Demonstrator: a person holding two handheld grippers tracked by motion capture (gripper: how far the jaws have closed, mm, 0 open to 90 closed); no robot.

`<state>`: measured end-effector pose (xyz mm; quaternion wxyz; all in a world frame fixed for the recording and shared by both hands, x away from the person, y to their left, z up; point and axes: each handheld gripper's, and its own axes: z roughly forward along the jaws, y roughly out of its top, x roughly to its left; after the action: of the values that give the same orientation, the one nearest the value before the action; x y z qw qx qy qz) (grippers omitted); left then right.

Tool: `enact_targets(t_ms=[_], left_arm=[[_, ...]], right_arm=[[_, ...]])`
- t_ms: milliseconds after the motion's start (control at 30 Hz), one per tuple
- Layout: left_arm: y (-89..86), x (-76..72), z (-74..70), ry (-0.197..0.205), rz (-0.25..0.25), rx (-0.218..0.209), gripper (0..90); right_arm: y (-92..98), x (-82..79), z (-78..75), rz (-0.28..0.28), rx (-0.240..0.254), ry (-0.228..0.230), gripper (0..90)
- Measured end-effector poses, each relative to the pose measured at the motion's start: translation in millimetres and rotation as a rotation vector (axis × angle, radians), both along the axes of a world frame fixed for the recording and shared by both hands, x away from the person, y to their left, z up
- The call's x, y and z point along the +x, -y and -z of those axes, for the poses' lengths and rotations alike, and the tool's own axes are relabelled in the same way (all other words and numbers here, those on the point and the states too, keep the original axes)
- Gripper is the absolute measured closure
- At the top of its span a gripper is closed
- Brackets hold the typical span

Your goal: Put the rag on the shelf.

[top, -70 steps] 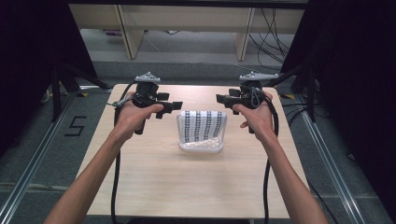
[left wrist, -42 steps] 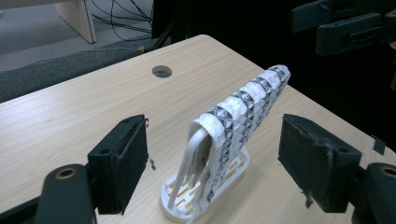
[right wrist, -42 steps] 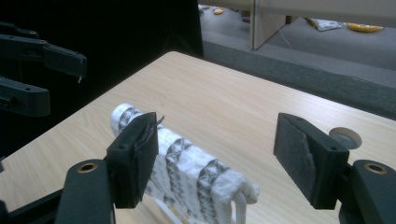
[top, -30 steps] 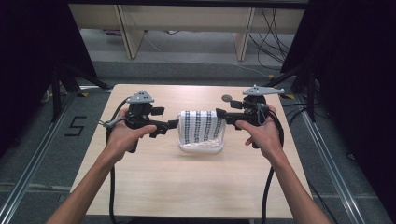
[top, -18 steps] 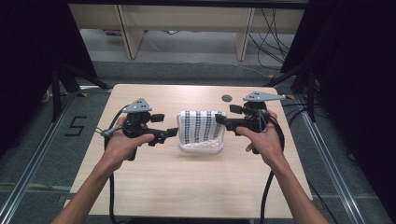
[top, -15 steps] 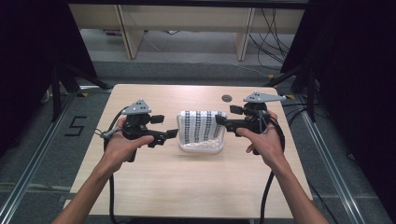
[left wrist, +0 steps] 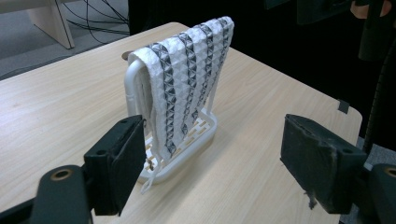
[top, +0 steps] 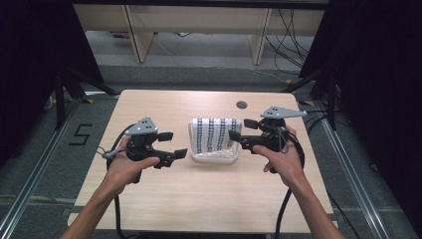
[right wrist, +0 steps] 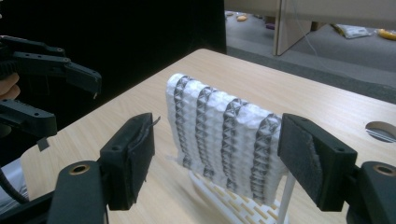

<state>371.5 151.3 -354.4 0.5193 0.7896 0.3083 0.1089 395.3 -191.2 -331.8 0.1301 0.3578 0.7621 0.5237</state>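
Note:
A white waffle towel with dark stripes (top: pixel 215 135) hangs over a small white rack (top: pixel 213 157) in the middle of the wooden table. My left gripper (top: pixel 174 145) is just left of the rack, jaws open and empty, pointing at it. From the right, my right gripper (top: pixel 240 130) points at the towel's edge, also open and empty. In the left gripper view the towel (left wrist: pixel 187 79) and rack (left wrist: pixel 187 144) stand ahead of the left jaw. In the right gripper view the towel (right wrist: pixel 224 130) stands between and beyond the two wide jaws, with the left gripper (right wrist: pixel 65 100) farther off.
A round cable hole (top: pixel 242 105) sits in the table behind the rack. The near half of the table (top: pixel 209 199) is bare wood. Desk legs and loose cables (top: pixel 293 45) lie on the floor beyond the far edge.
Both hands have come down from the far side of the rack toward the near side. The grippers now flank the rack more closely at towel level.

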Motion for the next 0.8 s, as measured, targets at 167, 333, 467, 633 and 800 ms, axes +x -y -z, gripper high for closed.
enact_targets(t_ms=[167,333,467,633,800], left_arm=[[0.1,-6.3,4.4,0.002,0.011,-0.002,21.6],[1.1,-12.5,8.4,0.001,0.017,0.009,21.6],[1.7,-16.6,12.1,-0.001,0.024,0.009,21.6],[2.3,-21.0,17.2,-0.017,0.043,-0.013,20.7],[1.7,-25.3,20.7,-0.018,0.042,-0.005,20.6]], right_arm=[[-1.6,-4.9,5.0,-0.002,0.022,-0.022,28.4],[-1.4,-10.4,8.4,-0.008,0.020,-0.029,28.4],[-0.5,-14.4,10.8,-0.009,0.023,-0.021,28.4],[-0.9,-20.5,14.3,-0.020,0.023,-0.030,28.4],[-0.5,-24.2,17.6,-0.030,0.012,-0.021,28.4]])
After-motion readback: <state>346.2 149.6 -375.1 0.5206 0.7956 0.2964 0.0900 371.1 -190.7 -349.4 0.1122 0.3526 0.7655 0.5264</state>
